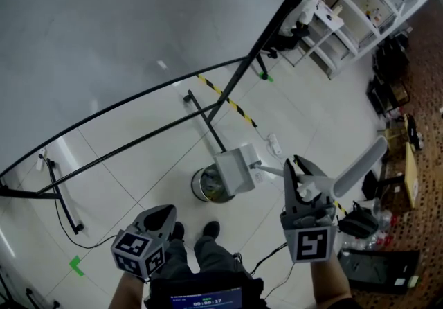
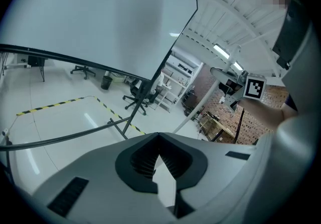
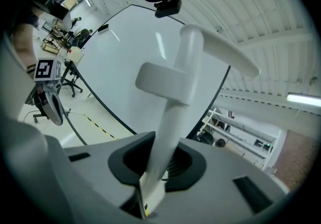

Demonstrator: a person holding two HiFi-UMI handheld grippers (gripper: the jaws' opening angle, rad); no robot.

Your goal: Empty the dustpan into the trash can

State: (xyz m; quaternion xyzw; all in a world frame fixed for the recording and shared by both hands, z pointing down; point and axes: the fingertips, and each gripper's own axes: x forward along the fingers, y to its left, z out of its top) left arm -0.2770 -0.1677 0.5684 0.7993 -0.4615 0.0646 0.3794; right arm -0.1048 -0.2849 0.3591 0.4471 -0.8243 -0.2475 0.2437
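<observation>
In the head view a grey dustpan (image 1: 235, 169) hangs tilted right over a round metal trash can (image 1: 208, 186) on the tiled floor. Its pale handle (image 1: 360, 164) runs from the pan through my right gripper (image 1: 296, 168) and on to the upper right. That gripper is shut on the handle; in the right gripper view the white handle (image 3: 168, 137) passes between the jaws. My left gripper (image 1: 160, 216) hovers low at the left, away from the can. Its jaws meet at the tips with nothing between them (image 2: 159, 136).
A black tube frame (image 1: 208, 110) holding a big white panel stands just behind the can. Yellow-black tape (image 1: 228, 101) and a cable (image 1: 273, 143) lie on the floor. White shelves (image 1: 360, 6) stand at the far right, with boxes and clutter (image 1: 394, 183) along the right. The person's shoes (image 1: 208, 231) are by the can.
</observation>
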